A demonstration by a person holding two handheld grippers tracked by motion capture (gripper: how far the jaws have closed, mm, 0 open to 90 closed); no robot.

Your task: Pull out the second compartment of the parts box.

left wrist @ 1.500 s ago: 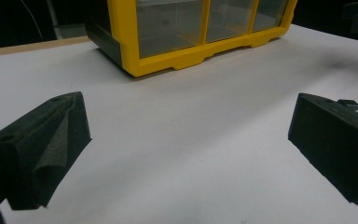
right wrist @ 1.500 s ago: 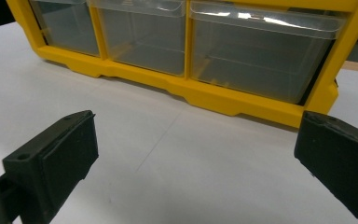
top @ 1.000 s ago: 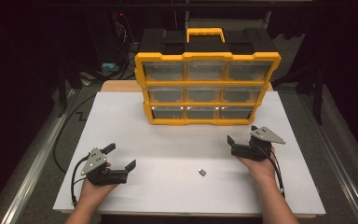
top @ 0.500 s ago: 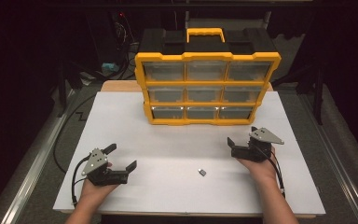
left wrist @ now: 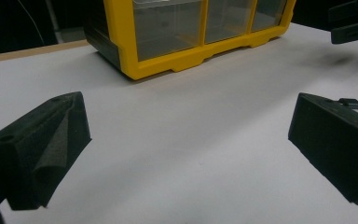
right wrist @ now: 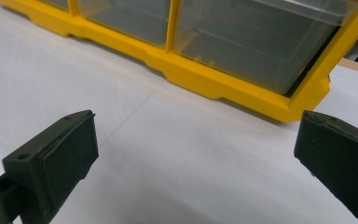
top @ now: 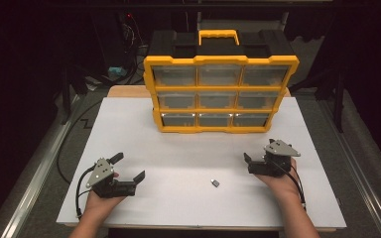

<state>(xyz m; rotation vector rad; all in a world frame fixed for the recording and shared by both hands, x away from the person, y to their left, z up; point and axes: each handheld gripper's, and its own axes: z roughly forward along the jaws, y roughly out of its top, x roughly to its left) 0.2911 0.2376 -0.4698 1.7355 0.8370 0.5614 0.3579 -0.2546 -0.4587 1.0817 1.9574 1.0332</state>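
Left gripper (top: 129, 167) found wide open and empty, low over the white table (top: 178, 148). Right gripper (top: 247, 163) likewise wide open, holding nothing. Small dark part (top: 215, 183) located on the table between them, nearer the right, well short of the yellow drawer organizer (top: 221, 94). Recommended: approached from the right, jaws lowered astride the part, closed gently.

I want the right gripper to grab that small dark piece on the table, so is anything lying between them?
Nothing visible: only bare white table separates the open right gripper from the small dark piece. The yellow drawer box stands farther back.
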